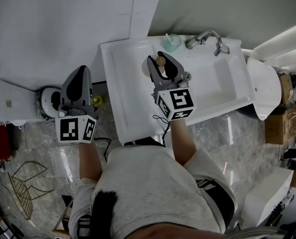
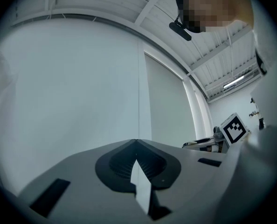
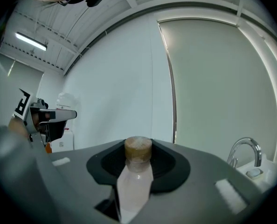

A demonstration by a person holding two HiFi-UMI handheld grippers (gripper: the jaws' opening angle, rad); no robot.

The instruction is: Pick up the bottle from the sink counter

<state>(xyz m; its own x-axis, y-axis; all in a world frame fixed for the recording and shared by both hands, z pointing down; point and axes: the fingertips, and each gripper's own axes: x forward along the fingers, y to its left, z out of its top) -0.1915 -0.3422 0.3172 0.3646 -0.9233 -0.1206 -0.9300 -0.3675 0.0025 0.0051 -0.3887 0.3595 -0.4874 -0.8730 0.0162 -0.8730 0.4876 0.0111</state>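
Observation:
A pale translucent bottle [image 1: 160, 61] with a brown cap stands upright between the jaws of my right gripper [image 1: 163, 64], lifted over the white sink counter [image 1: 130, 93]. In the right gripper view the bottle [image 3: 136, 176] fills the gap and both jaws press its sides; the cap rises above my right gripper [image 3: 137, 160]. My left gripper [image 1: 79, 76] hangs off the counter's left side over the floor. In its own view my left gripper [image 2: 136, 146] points at a bare wall, jaw tips together and nothing held.
A chrome faucet [image 1: 206, 38] and a teal cup [image 1: 172, 42] stand at the back of the counter. A white toilet [image 1: 265, 88] sits to the right, with cardboard boxes [image 1: 280, 124] beyond it. A round white object [image 1: 48, 99] lies on the floor at left.

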